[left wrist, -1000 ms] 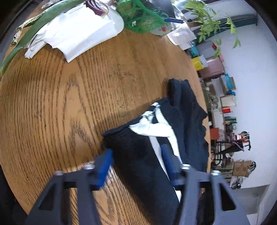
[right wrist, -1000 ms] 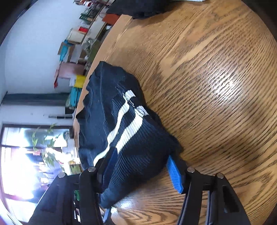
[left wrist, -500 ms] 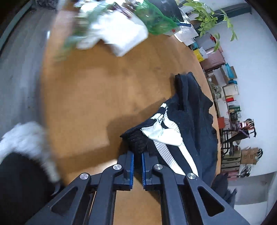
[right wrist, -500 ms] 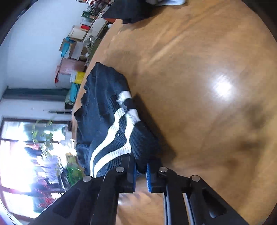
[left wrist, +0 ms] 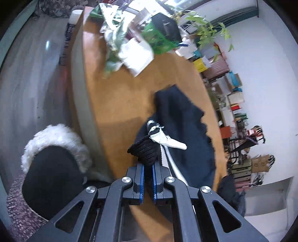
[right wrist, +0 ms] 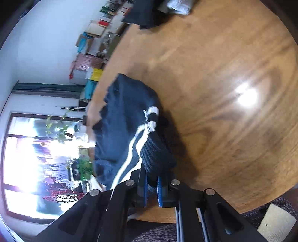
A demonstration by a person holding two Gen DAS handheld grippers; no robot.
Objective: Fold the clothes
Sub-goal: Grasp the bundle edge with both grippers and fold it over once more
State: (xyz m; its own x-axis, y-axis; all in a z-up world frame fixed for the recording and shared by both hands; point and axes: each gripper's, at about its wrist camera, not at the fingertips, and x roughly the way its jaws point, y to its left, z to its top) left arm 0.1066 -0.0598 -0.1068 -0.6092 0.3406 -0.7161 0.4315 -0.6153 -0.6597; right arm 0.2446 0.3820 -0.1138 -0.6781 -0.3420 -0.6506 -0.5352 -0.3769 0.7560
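Observation:
A black knit garment (left wrist: 184,134) with white stripes and a white label lies bunched on the round wooden table (left wrist: 119,96). My left gripper (left wrist: 148,173) is shut on its ribbed black hem, which bulges out just ahead of the blue pads and is lifted toward the table's near edge. In the right wrist view the same garment (right wrist: 126,115) stretches away from me, and my right gripper (right wrist: 151,181) is shut on another ribbed black corner of it. The cloth between the pads is partly hidden by the fingers.
White cloth or paper, green netting and plant leaves (left wrist: 134,50) crowd the table's far side. A dark garment pile (right wrist: 145,13) lies at the far edge in the right wrist view. A fur-trimmed dark thing (left wrist: 52,149) sits below the table edge. Shelves with boxes line the wall.
Both grippers went from open around the garment's edge to shut on it, then pulled back toward the table's near edge, lifting and stretching the cloth.

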